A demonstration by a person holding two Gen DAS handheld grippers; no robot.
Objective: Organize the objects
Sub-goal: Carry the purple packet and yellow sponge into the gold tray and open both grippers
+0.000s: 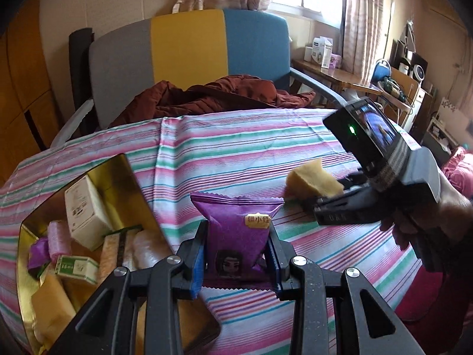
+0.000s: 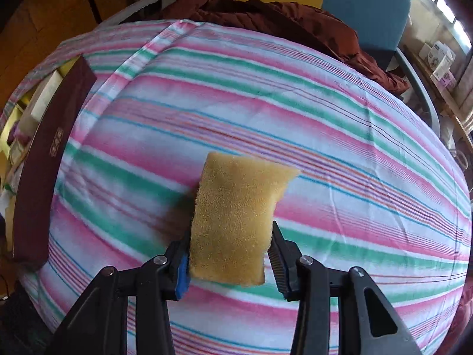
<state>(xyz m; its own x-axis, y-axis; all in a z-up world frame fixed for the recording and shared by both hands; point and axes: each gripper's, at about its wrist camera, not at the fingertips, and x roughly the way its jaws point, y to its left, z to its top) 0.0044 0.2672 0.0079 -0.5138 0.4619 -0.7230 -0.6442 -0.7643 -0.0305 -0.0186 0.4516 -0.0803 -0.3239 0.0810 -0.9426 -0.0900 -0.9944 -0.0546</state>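
My left gripper is shut on a purple snack packet, which it holds upright above the striped tablecloth. To its left stands a gold-lined box with dark red outer walls, holding a white carton, a green-and-white carton and several other wrapped items. My right gripper is shut on a yellow sponge, lifted just above the cloth. In the left wrist view the right gripper and its sponge are to the right of the packet.
A chair with a grey, yellow and blue back stands behind the table, with a rust-brown jacket piled on its seat. A wooden desk with small boxes lies at the far right. A person's hand grips the right tool.
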